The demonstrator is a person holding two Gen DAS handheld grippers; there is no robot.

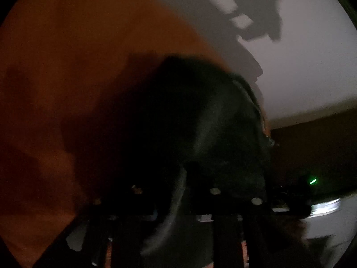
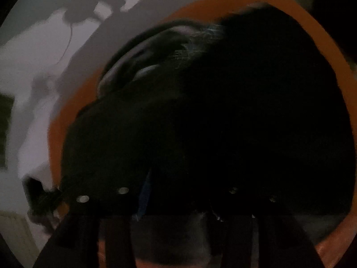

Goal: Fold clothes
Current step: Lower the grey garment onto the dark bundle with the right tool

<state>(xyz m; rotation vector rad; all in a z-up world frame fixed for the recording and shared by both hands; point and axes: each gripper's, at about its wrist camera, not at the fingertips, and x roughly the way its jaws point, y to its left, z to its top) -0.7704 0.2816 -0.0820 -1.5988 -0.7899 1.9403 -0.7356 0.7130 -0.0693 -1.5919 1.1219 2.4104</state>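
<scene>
While both lenses sat smothered in gloom, a dark, soft, matte garment (image 1: 212,120) bulged up right in front of the left gripper (image 1: 196,201), draped over its black frame so thickly that I could not tell whether its fingers were clenched or released. The cloth showed a curved seamed edge along its right side, faintly lit. Behind it spread a smooth orange-brown surface (image 1: 78,55), flat and unpatterned, meeting a pale grey-white wall (image 1: 312,67) where a hard-edged shadow (image 1: 256,9) of the rig was cast.

Over on the right wrist view, the same dark garment (image 2: 223,122) filled nearly everything, a rounded heap hiding the right gripper (image 2: 178,203); its finger state was likewise impossible to read. This view alone showed a ribbed, slightly greyish band (image 2: 200,44) near the garment's top and a thin orange rim (image 2: 323,29) curving round the cloth. The left view alone caught a small green light (image 1: 312,180) low on the right and a bright glossy strip (image 1: 328,205) beneath it.
</scene>
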